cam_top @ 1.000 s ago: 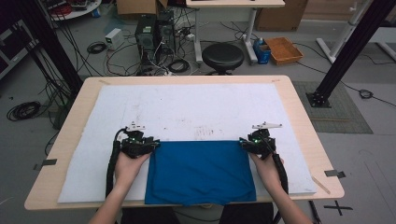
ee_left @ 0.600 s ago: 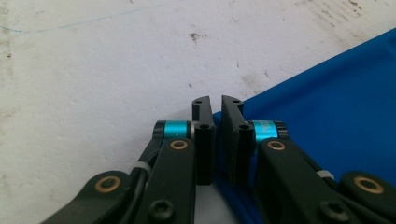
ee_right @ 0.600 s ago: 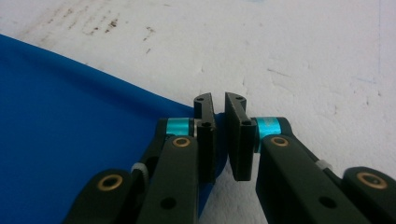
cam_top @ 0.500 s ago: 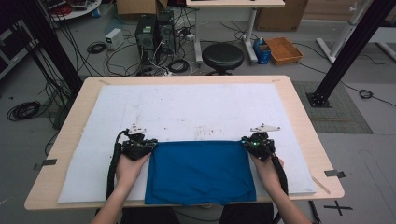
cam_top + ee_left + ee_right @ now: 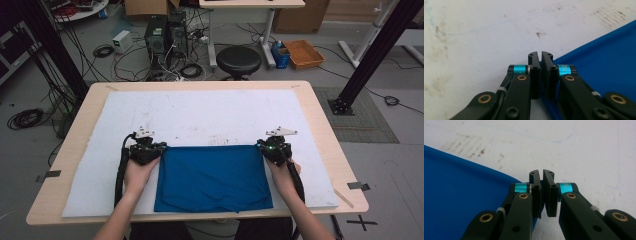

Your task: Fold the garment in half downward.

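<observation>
Blue cloth (image 5: 212,177) lies flat on the near half of the white mat (image 5: 200,112), its near edge at the table's front and its far edge running between the two grippers. Left gripper (image 5: 146,150) and right gripper (image 5: 274,147) each sit at one far corner, and both have just been closing: jaws nearly together, pinching the cloth corner.

Judgement: step in hand is a fold or lift from the far corners. To do it well, raise both hands together and level, keeping the edge taut so the cloth does not sag or skew.

Left gripper view shows blue fabric (image 5: 599,67) running in between the pads; right gripper view likewise (image 5: 461,195). High view gives the whole cloth outline and the wooden table (image 5: 320,115), with a stool (image 5: 238,60) beyond.
</observation>
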